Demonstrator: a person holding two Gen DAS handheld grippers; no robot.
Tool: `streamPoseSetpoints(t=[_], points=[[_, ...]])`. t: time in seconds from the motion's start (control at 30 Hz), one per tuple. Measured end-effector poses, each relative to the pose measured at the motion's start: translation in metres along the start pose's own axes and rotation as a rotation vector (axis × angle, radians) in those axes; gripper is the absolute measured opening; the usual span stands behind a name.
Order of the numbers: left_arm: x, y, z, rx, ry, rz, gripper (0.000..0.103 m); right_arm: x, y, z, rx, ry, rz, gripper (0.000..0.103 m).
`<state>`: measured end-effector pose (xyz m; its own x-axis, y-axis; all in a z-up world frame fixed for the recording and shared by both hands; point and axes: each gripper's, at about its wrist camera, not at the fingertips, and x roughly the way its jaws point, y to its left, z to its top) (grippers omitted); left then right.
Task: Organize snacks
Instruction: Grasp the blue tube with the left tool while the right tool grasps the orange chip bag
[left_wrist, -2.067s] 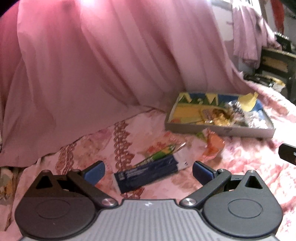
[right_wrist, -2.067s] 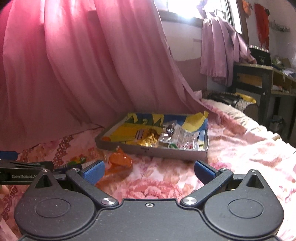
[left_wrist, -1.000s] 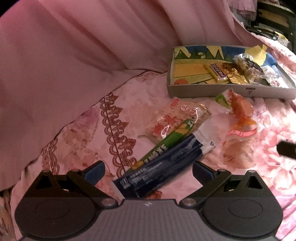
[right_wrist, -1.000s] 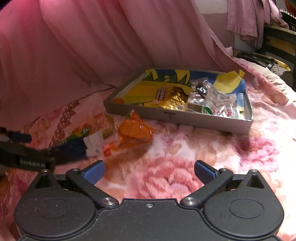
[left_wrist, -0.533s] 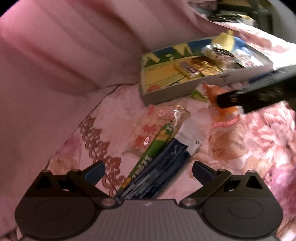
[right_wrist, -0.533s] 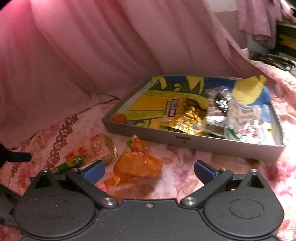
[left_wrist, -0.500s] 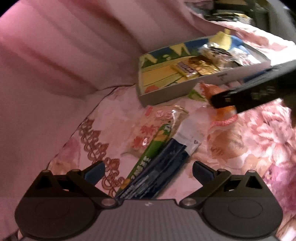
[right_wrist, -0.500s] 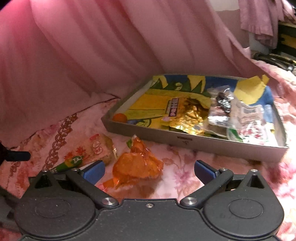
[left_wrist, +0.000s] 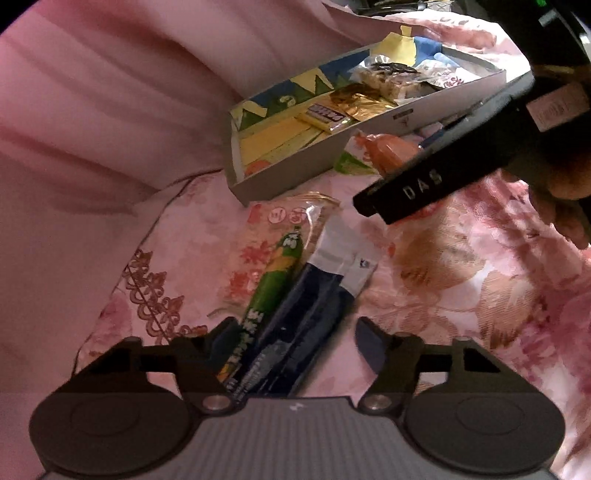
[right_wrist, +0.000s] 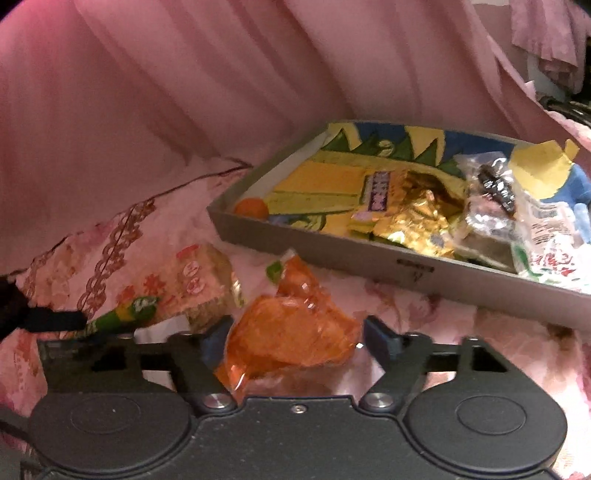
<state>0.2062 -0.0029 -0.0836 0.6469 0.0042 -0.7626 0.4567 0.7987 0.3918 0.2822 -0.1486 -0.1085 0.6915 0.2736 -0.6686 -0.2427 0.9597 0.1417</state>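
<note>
On the floral bedspread, leftmost of the loose snacks, a green stick packet lay across a clear cracker packet, and touching the stick's right side lay a dark blue sachet with a white end. The left gripper sat low over these two long packets, its jaws spread apart with the near ends of both lying between them; nothing was gripped yet. Both look light and flat. The sachet seems soft and likely to sag if held by one end, so a pinch across its width near the middle would probably serve best, though the jaws might catch the green stick with it.

Further right, the orange wrapper lay crumpled just in front of the grey tray. The right gripper straddled it, jaws open on either side, not visibly pressing it. This one appears puffy, crinkly and slick; it would probably crush or slide, so closing on the bulky middle rather than the twisted tail seems safer.

The tray, farthest back and right, already held a gold foil pack and several clear wrapped sweets, against the pink curtain.
</note>
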Motion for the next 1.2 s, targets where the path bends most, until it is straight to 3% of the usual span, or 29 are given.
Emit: streamPoseSetpoints(t=[0.13, 0.23, 0.33, 0.5, 0.6, 0.67, 0.73, 0.83, 0.93, 1.2], points=[[-0.003, -0.006, -0.001, 0.050, 0.000, 0.027, 0.059, -0.004, 0.003, -0.003, -0.016, 0.004, -0.005, 0.063], [-0.009, -0.012, -0.001, 0.095, -0.020, 0.007, 0.050, -0.010, 0.005, -0.007, -0.026, 0.022, -0.002, 0.062], [-0.009, -0.017, -0.001, 0.119, -0.013, -0.035, 0.050, -0.018, 0.006, -0.012, -0.028, 0.064, -0.009, 0.061], [-0.003, -0.020, -0.001, 0.136, 0.013, -0.035, 0.052, -0.035, 0.006, -0.024, -0.008, 0.125, -0.010, 0.059], [0.000, -0.016, 0.000, 0.120, 0.022, -0.043, 0.059, -0.047, 0.007, -0.033, 0.000, 0.143, -0.012, 0.059], [0.003, -0.011, 0.001, 0.093, 0.031, -0.053, 0.062, -0.056, 0.008, -0.039, 0.002, 0.155, -0.013, 0.059], [0.006, -0.003, 0.004, 0.039, 0.055, -0.104, 0.048, -0.064, 0.009, -0.044, 0.005, 0.162, -0.014, 0.059], [0.009, 0.010, 0.007, -0.082, 0.099, -0.180, 0.045, -0.073, 0.009, -0.051, 0.023, 0.173, -0.014, 0.059], [0.007, 0.012, 0.007, -0.124, 0.126, -0.225, 0.041, -0.079, 0.008, -0.055, 0.046, 0.177, -0.011, 0.059], [-0.002, 0.008, 0.006, -0.260, 0.173, -0.331, 0.040, -0.098, 0.008, -0.066, 0.106, 0.178, -0.033, 0.058]])
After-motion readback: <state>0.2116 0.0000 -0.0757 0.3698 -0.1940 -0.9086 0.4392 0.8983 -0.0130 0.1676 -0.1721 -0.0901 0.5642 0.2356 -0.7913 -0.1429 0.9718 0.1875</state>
